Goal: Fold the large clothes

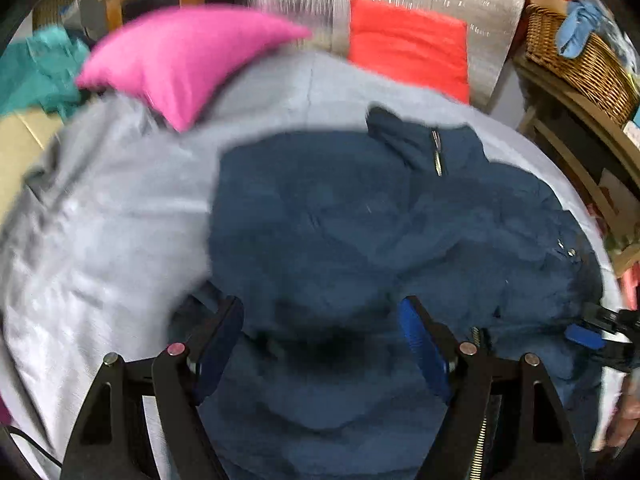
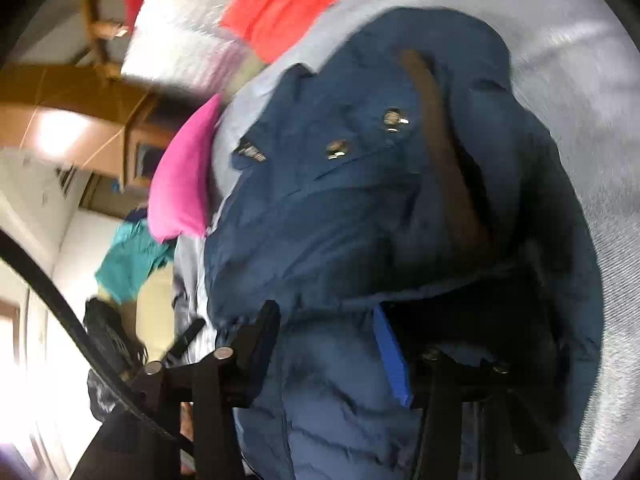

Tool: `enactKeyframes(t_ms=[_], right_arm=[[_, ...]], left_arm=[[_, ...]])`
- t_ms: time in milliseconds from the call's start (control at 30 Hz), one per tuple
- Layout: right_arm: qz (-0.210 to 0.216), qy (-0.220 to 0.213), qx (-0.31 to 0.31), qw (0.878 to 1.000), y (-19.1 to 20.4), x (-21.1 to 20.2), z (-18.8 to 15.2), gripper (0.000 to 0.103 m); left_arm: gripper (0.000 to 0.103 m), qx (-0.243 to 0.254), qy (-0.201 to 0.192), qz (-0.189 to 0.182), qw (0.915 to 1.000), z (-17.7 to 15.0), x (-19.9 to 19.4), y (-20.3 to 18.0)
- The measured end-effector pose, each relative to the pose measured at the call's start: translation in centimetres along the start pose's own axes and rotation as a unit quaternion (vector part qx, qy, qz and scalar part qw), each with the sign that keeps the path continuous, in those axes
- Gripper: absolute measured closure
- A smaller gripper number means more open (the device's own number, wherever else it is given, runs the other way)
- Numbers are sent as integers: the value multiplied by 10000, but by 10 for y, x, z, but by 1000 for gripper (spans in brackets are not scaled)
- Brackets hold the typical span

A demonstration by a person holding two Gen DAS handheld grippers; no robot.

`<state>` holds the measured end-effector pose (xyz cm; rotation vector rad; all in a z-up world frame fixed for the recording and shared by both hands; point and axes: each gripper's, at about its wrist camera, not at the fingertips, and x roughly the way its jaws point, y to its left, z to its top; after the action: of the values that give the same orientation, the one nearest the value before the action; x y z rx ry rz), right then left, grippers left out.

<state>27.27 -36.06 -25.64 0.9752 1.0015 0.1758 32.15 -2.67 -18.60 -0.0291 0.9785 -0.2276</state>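
A navy padded jacket [image 1: 360, 220] lies spread on a grey sheet [image 1: 100, 240], collar and zip pull toward the far side. My left gripper [image 1: 324, 324] hovers over the jacket's near part, jaws wide open with nothing pinched between them. In the right wrist view the jacket [image 2: 340, 208] bulges up, with snap buttons and a brown lining strip showing. My right gripper [image 2: 328, 344] stands partly open at its near edge, with puffy fabric lying between the fingers but not visibly pinched. The right gripper [image 1: 592, 330] also shows at the jacket's right edge in the left wrist view.
A pink pillow [image 1: 180, 56] and a red pillow [image 1: 408, 44] lean at the head of the bed. A wicker basket [image 1: 580, 68] with cloths sits on a wooden shelf at the right. Teal cloth [image 1: 36, 68] lies at the far left.
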Motion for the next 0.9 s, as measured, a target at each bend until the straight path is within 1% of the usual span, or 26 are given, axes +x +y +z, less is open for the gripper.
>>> enactKeyframes(t_ms=[33,67,100,133,167,200,267,333,400,500,533,567,600,633,667,700,767,800,833,867,900], right_arm=[[43,-16,128,9999,-3,5,2,46],[111,-12,269,9996,-6,8,4,43],[185,-1,413,9990,-8,11,5,40],[255,-2,526,9983,-10,13,7,40],[311,-21,627,9975,-12,14,7,39],[327,-56,705,9970,-10,15,6,39],[367,-148,741,9965,-7,15,4,36],[304,-287,789,9960,-6,17,3,36],[364,-351,877,9949,-4,23,5,36],[512,-519,1069,9916,-14,20,11,36],[554,-585,1140,9902,-15,21,12,38],[526,-607,1130,9903,-16,22,14,43],[433,-626,1056,9915,-14,22,15,54],[316,-651,1003,9923,-14,22,16,61],[204,-676,978,9927,-15,24,17,72],[147,-678,974,9928,-15,25,18,76],[72,-757,914,9929,-14,23,20,80],[-39,-845,761,9935,-10,19,21,81],[-162,-970,539,9937,-3,15,22,84],[-288,-1156,262,9925,7,9,23,85],[-416,-1359,-15,9898,17,3,23,85]], left_arm=[[22,-179,235,-217,9993,-1,6,1],[22,-353,416,-411,9977,-1,12,5],[22,-602,641,-678,9938,-2,17,8],[22,-786,801,-852,9900,-3,21,11],[22,-987,1001,-1009,9849,-4,26,14],[22,-1097,1100,-1066,9821,-4,29,16],[22,-1339,1127,-1140,9779,-3,31,24],[22,-1568,1063,-1139,9753,-1,32,34],[22,-1924,995,-1109,9699,-1,36,46],[22,-2474,909,-1338,9553,3,46,63],[22,-2583,865,-1397,9520,4,49,66],[22,-2681,813,-1459,9488,5,51,67],[23,-2788,768,-1536,9449,6,53,69],[24,-2859,745,-1584,9421,7,55,70],[24,-2918,714,-1619,9400,7,56,70],[25,-2972,659,-1605,9389,8,57,70],[47,-3025,595,-1461,9400,8,57,71],[51,-3065,584,-1461,9388,8,55,73],[57,-3140,553,-1507,9358,8,55,75],[60,-3207,535,-1559,9327,7,55,75],[60,-3185,509,-1587,9332,7,55,73]])
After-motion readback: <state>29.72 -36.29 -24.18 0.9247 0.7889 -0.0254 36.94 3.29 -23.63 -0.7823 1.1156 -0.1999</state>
